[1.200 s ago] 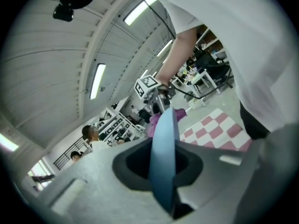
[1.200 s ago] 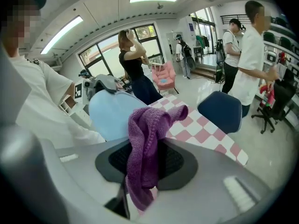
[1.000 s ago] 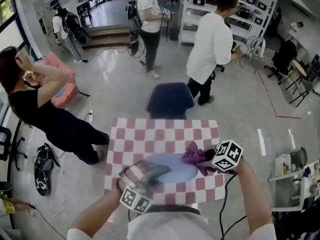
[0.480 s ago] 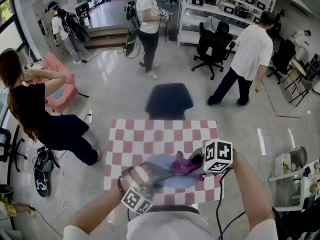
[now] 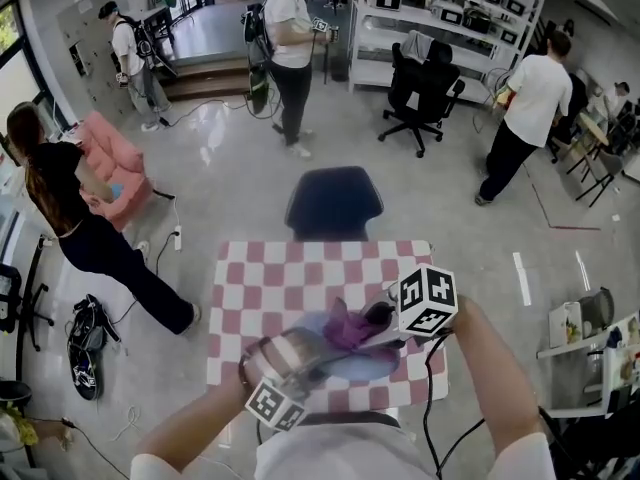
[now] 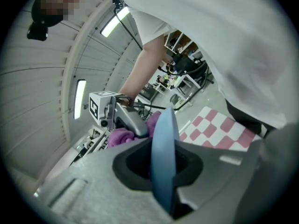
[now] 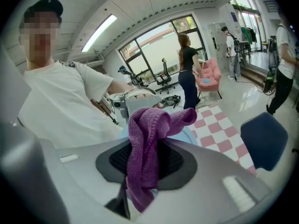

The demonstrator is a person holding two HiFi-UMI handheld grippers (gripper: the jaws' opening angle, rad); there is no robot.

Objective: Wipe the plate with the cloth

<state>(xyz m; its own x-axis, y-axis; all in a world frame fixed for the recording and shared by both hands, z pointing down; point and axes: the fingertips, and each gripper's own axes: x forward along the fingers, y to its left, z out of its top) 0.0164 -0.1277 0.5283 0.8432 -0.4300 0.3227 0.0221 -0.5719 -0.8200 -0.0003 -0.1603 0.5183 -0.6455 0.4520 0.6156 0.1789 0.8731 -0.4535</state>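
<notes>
In the head view a light blue plate (image 5: 362,362) is held over the pink-and-white checkered table (image 5: 290,268). My left gripper (image 5: 300,352) is shut on its near-left rim. In the left gripper view the plate (image 6: 163,148) shows edge-on between the jaws. My right gripper (image 5: 376,324) is shut on a purple cloth (image 5: 343,329), which lies against the plate's upper face. The right gripper view has the cloth (image 7: 147,139) bunched between the jaws, with the plate (image 7: 188,135) just behind it and the left gripper (image 7: 134,100) beyond. The cloth (image 6: 122,136) also appears in the left gripper view.
A dark blue chair (image 5: 333,203) stands at the table's far edge. Several people stand or walk on the floor beyond. A black office chair (image 5: 420,83) and shelves (image 5: 440,13) are at the back right, and a pink seat (image 5: 112,163) at the left.
My right gripper has carried the cloth leftward across the plate toward the left gripper. The left gripper has kept its hold on the rim. People in the background have walked on.
</notes>
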